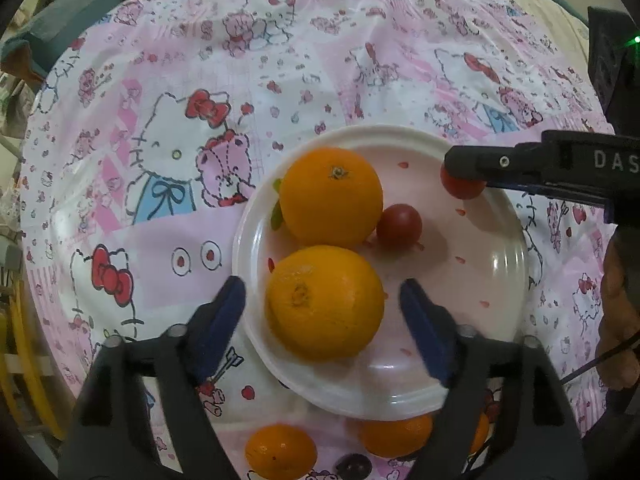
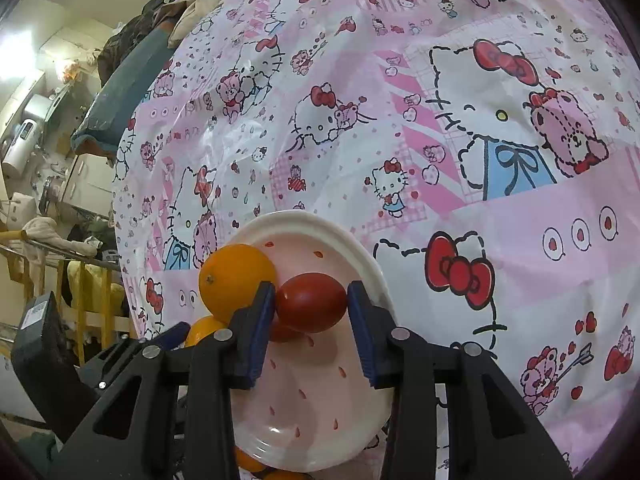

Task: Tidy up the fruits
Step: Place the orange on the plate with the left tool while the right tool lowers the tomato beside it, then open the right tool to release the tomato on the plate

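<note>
A white plate (image 1: 500, 292) with red marks holds two oranges, the far one (image 1: 330, 196) and the near one (image 1: 324, 302), and a cherry tomato (image 1: 399, 225). My left gripper (image 1: 324, 308) is open, its jaws on either side of the near orange, not touching it. My right gripper (image 2: 311, 304) is shut on a second red tomato (image 2: 311, 302) and holds it over the plate (image 2: 316, 412); this tomato also shows in the left wrist view (image 1: 460, 188) under the right gripper's finger. The far orange (image 2: 236, 280) sits left of it.
Two small oranges (image 1: 280, 450) (image 1: 394, 436) and a dark round fruit (image 1: 352, 466) lie on the pink Hello Kitty tablecloth (image 1: 168, 152) below the plate. The round table's edge curves at the left; household clutter stands beyond it (image 2: 48, 140).
</note>
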{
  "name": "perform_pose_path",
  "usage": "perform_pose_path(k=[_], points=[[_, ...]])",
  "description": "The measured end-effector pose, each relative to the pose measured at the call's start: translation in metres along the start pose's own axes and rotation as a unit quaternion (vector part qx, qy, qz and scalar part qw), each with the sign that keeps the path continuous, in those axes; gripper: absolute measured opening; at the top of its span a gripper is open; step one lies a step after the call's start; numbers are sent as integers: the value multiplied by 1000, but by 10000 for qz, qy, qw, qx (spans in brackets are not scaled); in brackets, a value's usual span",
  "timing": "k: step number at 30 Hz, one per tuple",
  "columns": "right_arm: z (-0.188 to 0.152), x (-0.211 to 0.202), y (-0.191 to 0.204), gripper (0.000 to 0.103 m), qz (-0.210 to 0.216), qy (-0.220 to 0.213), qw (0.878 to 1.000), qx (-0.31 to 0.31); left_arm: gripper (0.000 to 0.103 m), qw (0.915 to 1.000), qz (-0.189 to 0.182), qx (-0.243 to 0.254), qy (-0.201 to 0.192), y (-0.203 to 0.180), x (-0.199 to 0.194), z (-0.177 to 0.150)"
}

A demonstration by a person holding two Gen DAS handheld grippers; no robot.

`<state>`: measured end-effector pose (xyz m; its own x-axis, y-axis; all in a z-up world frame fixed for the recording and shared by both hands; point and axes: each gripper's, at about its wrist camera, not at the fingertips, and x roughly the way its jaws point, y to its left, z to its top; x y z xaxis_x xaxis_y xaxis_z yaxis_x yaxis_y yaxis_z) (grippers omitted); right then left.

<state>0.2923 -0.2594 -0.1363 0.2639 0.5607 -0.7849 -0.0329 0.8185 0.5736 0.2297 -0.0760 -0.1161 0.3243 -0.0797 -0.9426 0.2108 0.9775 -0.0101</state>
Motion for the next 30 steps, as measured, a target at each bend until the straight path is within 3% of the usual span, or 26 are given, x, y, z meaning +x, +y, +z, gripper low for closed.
perform_pose_path(k=[11, 12, 14, 16, 21, 25, 30], points=[[2, -7, 3, 41, 130, -99, 9999, -49, 82, 9999, -134, -84, -36, 2, -6, -1], [2, -7, 2, 43, 133, -103, 9998, -45, 82, 9999, -110, -75, -53, 2, -7, -2], [2, -9, 3, 64, 139, -171, 9998, -30, 82, 9999, -44, -37, -96, 1, -9, -2], [3, -15, 3, 71, 63, -326, 9994, -49, 82, 9999, 32, -15, -144, 1, -12, -2], [5, -25, 6, 71, 17, -418, 9990, -124, 82, 9997, 79, -45, -248, 2, -18, -1], [4, -38, 5, 83, -69, -576, 9982, -145, 82, 9994, 89, -183, -296, 6, -23, 0], [-2, -58, 0, 85, -218, -862, 9960, -58, 82, 9986, 97, -337, -408, 13, -33, -2]])
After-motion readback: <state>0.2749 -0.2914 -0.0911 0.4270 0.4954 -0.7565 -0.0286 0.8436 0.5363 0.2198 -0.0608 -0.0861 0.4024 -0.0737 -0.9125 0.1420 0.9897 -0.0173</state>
